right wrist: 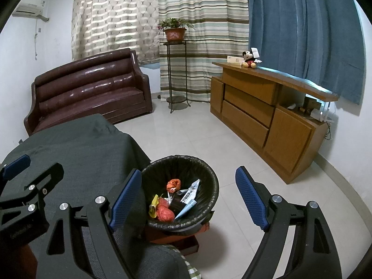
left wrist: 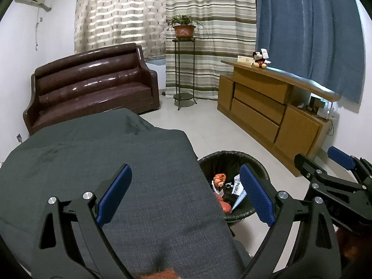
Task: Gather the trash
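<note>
Grey-clothed table (left wrist: 93,162) beside lined bin (right wrist: 181,162) (trash inside).

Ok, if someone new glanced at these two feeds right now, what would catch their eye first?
Probably the black-lined trash bin on the floor beside the grey-covered table, with an orange wrapper and a white packet inside. Then the two open, empty grippers in front: the left gripper over the table edge, the right gripper framing the bin. Farther back, a glossy brown sofa stands against the curtains.
</note>
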Available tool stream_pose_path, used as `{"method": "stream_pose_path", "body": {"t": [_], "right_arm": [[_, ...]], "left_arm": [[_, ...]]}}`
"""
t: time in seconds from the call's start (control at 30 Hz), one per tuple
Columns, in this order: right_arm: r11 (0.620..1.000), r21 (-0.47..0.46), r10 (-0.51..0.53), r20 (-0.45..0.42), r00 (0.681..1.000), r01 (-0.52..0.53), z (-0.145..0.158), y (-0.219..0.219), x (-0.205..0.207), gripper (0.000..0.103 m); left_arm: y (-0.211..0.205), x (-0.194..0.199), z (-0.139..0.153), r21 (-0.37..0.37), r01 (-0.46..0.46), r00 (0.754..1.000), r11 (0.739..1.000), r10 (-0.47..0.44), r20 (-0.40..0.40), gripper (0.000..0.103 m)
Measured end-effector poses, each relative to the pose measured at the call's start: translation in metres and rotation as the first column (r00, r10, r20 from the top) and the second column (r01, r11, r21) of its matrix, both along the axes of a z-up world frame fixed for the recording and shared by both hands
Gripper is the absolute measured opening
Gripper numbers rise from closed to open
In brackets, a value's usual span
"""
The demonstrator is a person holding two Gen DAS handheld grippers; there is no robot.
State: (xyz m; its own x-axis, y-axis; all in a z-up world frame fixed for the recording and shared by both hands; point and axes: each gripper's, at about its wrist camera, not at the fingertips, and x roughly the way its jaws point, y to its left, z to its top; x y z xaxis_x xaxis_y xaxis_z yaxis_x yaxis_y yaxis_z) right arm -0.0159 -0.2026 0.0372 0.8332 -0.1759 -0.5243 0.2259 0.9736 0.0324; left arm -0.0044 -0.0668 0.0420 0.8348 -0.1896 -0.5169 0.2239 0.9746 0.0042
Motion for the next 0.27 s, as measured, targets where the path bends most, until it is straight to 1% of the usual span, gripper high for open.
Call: {"method": "stream_pose_path", "body": {"t": [0.13, 0.27], "right_arm": [[1.0, -0.002, 0.004, -0.004, 1.0, -0.004, -0.002, 0.001, 0.0, 0.08], [1.0, -0.007, 0.019, -0.018, 1.0, -0.02, -0.011, 0.006, -0.001, 0.08]], "left_arm": [[0.006, 0.003, 0.001, -0.002, -0.008, 1.0, 1.0, 0.008, -0.003, 0.092], [0.013, 0.009, 0.0, -0.001, -0.011, 1.0, 1.0, 0.011, -0.019, 0.092]]}}
